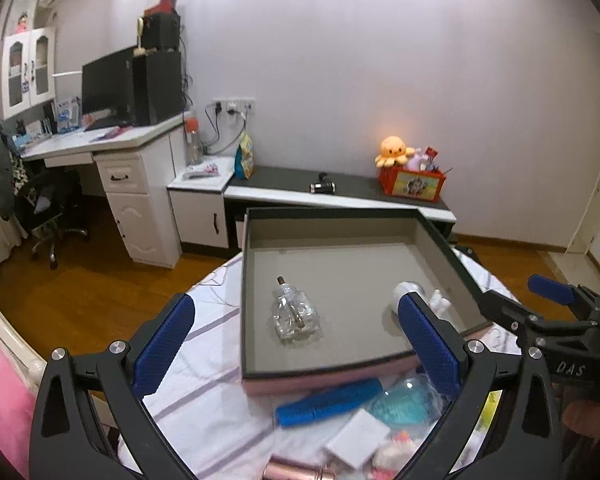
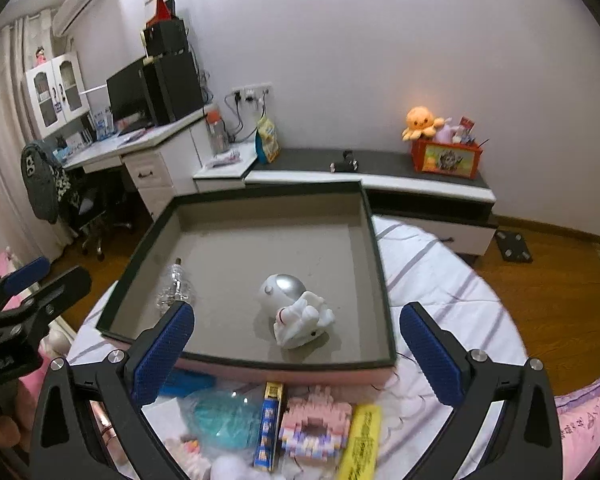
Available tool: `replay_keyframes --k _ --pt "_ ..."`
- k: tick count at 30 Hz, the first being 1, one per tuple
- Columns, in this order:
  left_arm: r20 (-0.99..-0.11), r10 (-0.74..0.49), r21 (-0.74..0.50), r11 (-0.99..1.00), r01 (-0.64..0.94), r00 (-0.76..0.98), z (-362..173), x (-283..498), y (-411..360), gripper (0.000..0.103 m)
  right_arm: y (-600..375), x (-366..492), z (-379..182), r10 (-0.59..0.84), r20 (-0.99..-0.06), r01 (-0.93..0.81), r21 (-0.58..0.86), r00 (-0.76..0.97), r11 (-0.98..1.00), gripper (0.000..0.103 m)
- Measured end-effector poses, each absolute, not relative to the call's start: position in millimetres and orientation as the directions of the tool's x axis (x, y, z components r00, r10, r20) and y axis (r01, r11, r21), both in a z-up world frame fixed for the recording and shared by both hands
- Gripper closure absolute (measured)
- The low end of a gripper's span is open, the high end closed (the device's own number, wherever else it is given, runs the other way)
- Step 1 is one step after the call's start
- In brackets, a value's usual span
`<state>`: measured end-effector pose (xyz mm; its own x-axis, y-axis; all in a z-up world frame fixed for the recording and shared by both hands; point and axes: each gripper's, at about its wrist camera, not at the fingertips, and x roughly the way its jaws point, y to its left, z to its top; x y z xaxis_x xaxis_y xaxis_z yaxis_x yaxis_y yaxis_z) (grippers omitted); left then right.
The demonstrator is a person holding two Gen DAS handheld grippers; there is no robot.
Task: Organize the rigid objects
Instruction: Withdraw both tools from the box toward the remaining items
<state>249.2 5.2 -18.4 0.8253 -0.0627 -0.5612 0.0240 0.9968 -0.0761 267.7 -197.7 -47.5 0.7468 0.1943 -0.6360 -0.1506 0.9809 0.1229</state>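
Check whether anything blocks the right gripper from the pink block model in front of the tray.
Nothing visible does. The right gripper hangs open above the pink block model, which lies uncovered between a blue box and a yellow pack, with the tray just beyond.

The shallow tray is open from above, its grey floor mostly bare: the far half and the right side lie free, while the glass bottle near the left wall and the astronaut figure toward the front stand well apart with a clear lane between. The low walls rim all four sides. In front of the tray clutter crowds the bed: a blue brush, a teal bag, a pink block model, a yellow pack. Striped sheet right of the tray is bare
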Motion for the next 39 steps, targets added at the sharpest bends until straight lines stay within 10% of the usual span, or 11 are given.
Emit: replay_keyframes --k 39 --pt "-0.522 -0.022 -0.092 0.995 -0.031 0.852 -31.6 95.0 17.5 0.0 -234.3 104.7 -29.1 0.097 -0.544 -0.043 0.111 0.834 0.993 0.0"
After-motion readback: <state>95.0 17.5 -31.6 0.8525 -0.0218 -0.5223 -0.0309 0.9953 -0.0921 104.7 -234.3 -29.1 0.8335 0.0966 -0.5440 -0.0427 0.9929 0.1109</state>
